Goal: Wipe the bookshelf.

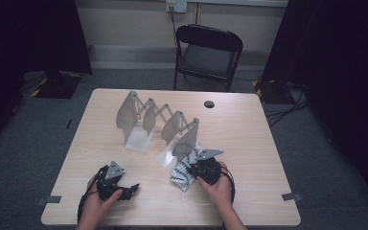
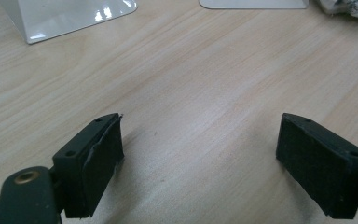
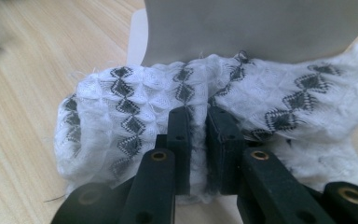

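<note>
The right gripper (image 3: pixel 198 140) has its jaws pinched tight on a fold of the white knitted cloth with black diamond patterns (image 3: pixel 135 107), which lies bunched on the pale wooden table (image 1: pixel 249 139) right against the base of the grey folding accordion rack (image 1: pixel 155 122). The left gripper (image 2: pixel 200 158) rests near the table's front edge, jaws wide apart with nothing between them. I'd judge the cloth has just been grasped; next, lift it clear without snagging the rack.

Pale matt wood-grain table (image 2: pixel 205 70), soft white knitted cloth (image 3: pixel 135 98) with black diamonds, glossy white stand base (image 2: pixel 70 16)
</note>
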Tool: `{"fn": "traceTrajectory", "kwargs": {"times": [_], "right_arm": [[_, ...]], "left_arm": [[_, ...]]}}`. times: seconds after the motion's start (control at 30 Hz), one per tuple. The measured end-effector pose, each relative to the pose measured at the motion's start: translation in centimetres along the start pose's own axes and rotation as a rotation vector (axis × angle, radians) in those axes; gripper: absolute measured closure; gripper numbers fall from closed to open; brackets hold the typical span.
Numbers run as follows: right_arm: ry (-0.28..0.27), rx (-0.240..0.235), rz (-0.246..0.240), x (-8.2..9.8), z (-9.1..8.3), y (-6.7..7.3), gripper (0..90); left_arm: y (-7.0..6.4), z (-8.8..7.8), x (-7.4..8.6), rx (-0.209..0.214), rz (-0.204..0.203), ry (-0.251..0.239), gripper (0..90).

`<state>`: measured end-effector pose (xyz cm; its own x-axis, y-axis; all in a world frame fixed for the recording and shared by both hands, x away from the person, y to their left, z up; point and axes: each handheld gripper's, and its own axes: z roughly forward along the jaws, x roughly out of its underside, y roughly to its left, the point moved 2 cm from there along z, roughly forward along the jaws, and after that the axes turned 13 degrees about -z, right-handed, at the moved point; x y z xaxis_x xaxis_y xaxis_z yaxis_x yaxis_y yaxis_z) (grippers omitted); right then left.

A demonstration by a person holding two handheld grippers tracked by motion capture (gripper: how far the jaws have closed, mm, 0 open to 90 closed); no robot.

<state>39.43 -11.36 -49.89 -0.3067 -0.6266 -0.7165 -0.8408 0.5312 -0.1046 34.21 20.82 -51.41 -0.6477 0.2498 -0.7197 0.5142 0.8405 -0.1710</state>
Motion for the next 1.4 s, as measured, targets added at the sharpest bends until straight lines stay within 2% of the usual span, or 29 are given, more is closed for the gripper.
{"fn": "traceTrajectory", "kwargs": {"times": [0.07,0.1,0.13,0.17,0.3,0.33,0.37,0.43,0.5,0.57,0.73,0.77,0.8,0.87,1.03,1.13,1.23,1.3,1.4], "right_arm": [[-0.006,-0.007,0.011,0.2,-0.1,0.1,78.1],[-0.004,-0.003,0.012,0.2,-0.2,0.1,69.5],[-0.004,-0.003,0.012,0.2,-0.2,0.1,69.5],[-0.007,0.015,0.017,0.3,-0.5,0.0,57.6],[-0.030,0.060,0.035,0.2,-1.3,-0.4,41.7],[-0.030,0.060,0.035,0.2,-1.3,-0.4,41.7],[-0.016,0.076,0.038,0.3,-1.4,-0.7,32.7],[0.021,0.079,0.034,0.6,-1.0,-1.0,26.4],[0.034,0.073,0.021,0.9,-0.4,-1.0,22.8],[0.038,0.086,-0.001,1.1,0.0,-0.9,23.3],[0.046,0.085,0.012,1.1,0.0,-1.0,29.1],[0.042,0.083,0.008,1.1,-0.3,-1.1,51.1],[0.037,0.077,0.003,1.1,-0.4,-1.1,58.3],[0.035,0.076,0.010,1.1,-0.5,-1.1,59.5],[0.024,0.076,0.023,1.4,-0.7,-1.4,71.9],[0.034,0.082,0.016,1.4,-0.9,-1.3,74.7],[0.027,0.078,0.027,1.5,-1.0,-1.3,75.6],[0.013,0.070,0.056,1.8,-1.6,-1.4,76.4],[0.013,0.071,0.056,1.9,-2.2,-1.4,76.6]], "left_arm": [[0.0,0.0,0.0,0.000,0.000,0.000,14.3],[0.0,0.0,0.0,0.000,0.000,0.000,14.4],[0.0,0.0,0.0,0.000,0.000,0.000,14.4],[0.0,0.0,0.0,0.000,0.000,0.000,14.3],[0.0,0.0,0.0,0.000,0.000,0.000,14.3],[0.0,0.0,0.0,0.000,0.000,0.000,14.4],[0.0,0.0,0.0,0.000,0.000,0.000,14.3],[0.0,0.0,0.0,0.000,0.000,0.000,14.3],[0.0,0.0,0.0,0.000,0.000,0.000,14.3],[0.0,0.0,0.0,0.000,0.001,0.000,14.3],[0.0,0.0,0.0,-0.001,0.001,0.001,14.4],[0.0,0.0,0.0,0.000,0.000,0.000,14.3],[0.0,0.0,0.0,0.000,0.000,0.000,14.3],[0.0,0.0,0.0,0.000,0.000,0.000,14.3],[0.0,0.0,0.0,-0.001,0.001,0.001,14.4],[0.0,0.0,0.0,-0.001,0.001,0.001,14.3],[0.0,0.0,0.0,-0.002,0.005,0.001,14.4],[0.0,0.0,0.0,-0.002,0.006,0.001,14.4],[0.0,0.0,0.0,-0.001,0.001,0.001,14.4]]}}
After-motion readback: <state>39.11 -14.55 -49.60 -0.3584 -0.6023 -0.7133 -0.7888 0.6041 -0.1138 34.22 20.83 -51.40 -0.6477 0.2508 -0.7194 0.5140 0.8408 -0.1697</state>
